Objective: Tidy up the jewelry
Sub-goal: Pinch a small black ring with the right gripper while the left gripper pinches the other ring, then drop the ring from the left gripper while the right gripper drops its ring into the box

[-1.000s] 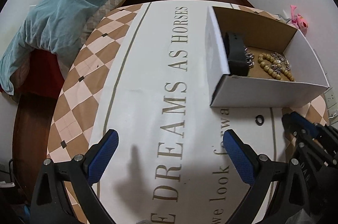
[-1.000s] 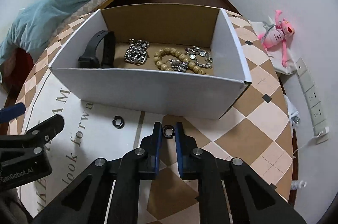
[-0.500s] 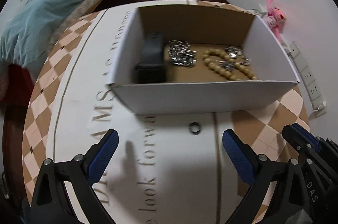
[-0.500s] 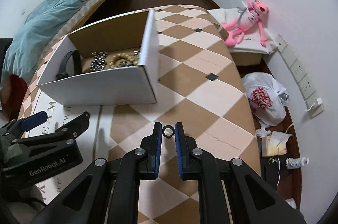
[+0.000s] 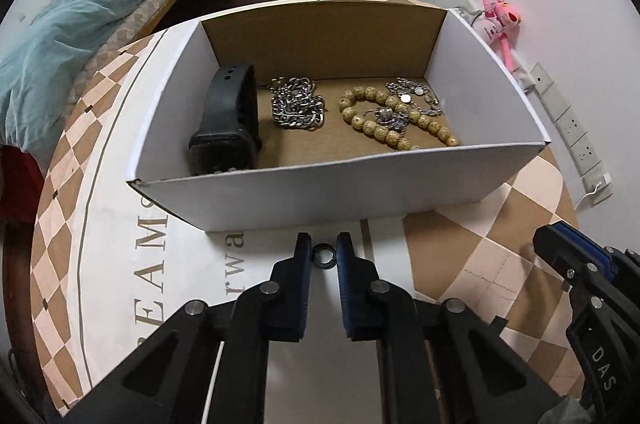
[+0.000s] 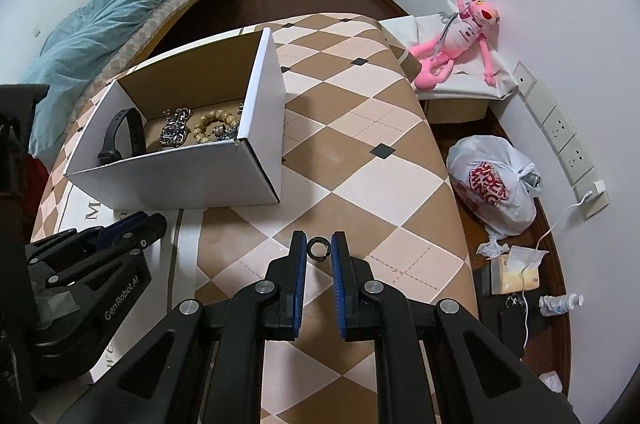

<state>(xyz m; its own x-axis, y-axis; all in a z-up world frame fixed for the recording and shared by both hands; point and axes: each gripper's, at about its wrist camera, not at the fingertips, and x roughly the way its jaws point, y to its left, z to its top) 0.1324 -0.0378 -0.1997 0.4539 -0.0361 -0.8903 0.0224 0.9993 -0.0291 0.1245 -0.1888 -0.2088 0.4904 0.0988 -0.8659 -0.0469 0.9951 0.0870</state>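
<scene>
White box [image 5: 320,191], brown inside; black watch [image 5: 228,119], silver chain [image 5: 298,105], tan beads [image 5: 384,127] seen within. Beneath box: brown-and-cream diamond-check cloth [image 6: 360,159] (grey lettering on white centre). Right of box: pink plush [image 6: 456,39].

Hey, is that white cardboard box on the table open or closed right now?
Open. The white box has no lid over it, so the black watch, silver chain and bead bracelet show inside.

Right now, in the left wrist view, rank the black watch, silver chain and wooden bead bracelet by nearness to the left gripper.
From the left gripper:
1. Black watch, box's left end.
2. Silver chain, middle.
3. Wooden bead bracelet, right; too close to the chain to call.
</scene>
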